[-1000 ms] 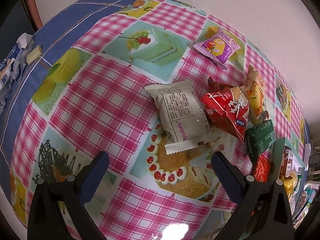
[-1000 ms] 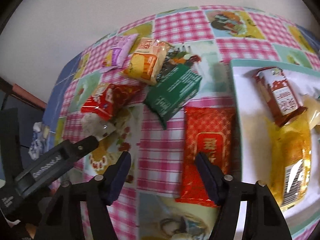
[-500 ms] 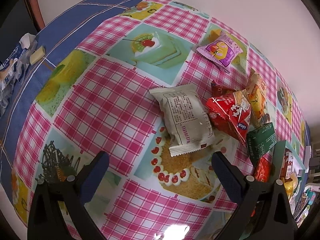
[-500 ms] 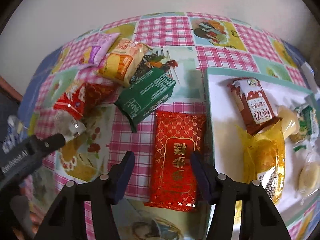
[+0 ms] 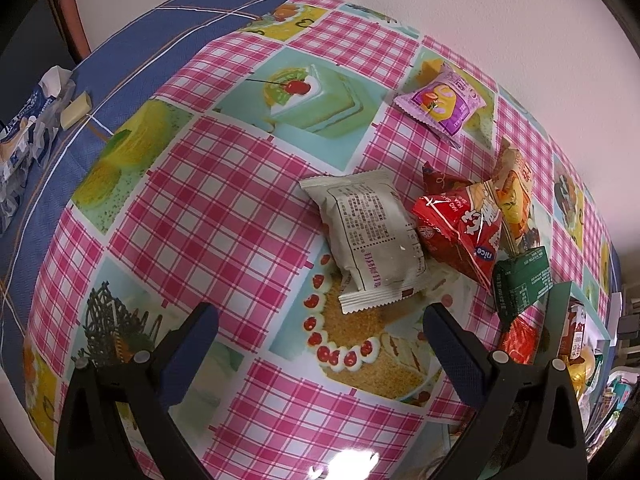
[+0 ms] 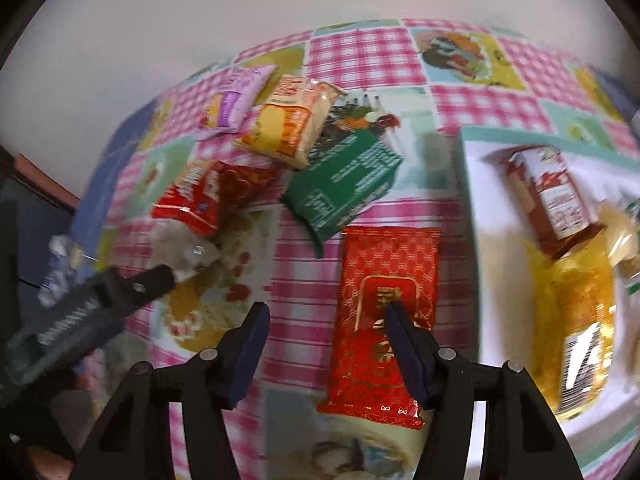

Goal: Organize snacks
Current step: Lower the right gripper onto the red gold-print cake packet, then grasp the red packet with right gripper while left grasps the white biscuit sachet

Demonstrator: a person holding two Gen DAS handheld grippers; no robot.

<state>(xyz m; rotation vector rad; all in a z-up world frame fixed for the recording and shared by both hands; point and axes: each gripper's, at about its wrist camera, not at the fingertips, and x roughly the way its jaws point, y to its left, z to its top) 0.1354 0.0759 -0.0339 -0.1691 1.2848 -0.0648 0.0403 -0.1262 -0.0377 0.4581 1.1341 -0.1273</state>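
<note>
Right wrist view looks down on the checked cloth [image 6: 360, 52]; the right gripper [image 6: 326, 326] hangs over a flat red pack [image 6: 386, 280], and its jaws have just been closing in; the right finger [image 6: 408, 344] sits in front of the pack's middle, the left finger [image 6: 250, 344] is off over bare cloth, so the pack isn't squeezed between them and nothing is held, jaws part open. Picture is a bit blurred, so I can't tell if that finger actually touches the wrapper.

Just right of the red pack is a white tray [image 6: 474, 216] with a teal rim; inside it lie a brown-and-white pack [image 6: 548, 192] and a yellow bag [image 6: 576, 312], touching each other. Beyond the red pack there's a green box [image 6: 344, 184], an orange-yellow bag [image 6: 292, 120] leaning on it, a purple pack [image 6: 236, 100] and a red triangle bag [image 6: 200, 200].

Left wrist view: the left gripper [image 5: 320, 328] has its 2 jaws wide apart over the cake print, holding nothing; a grey pack [image 5: 372, 232] lies just ahead of it, printed back up, touching the red triangle bag. The purple pack sits apart near the far edge; crumpled wrappers [image 5: 24, 128] lie on the blue cloth [image 5: 132, 52] at left.
</note>
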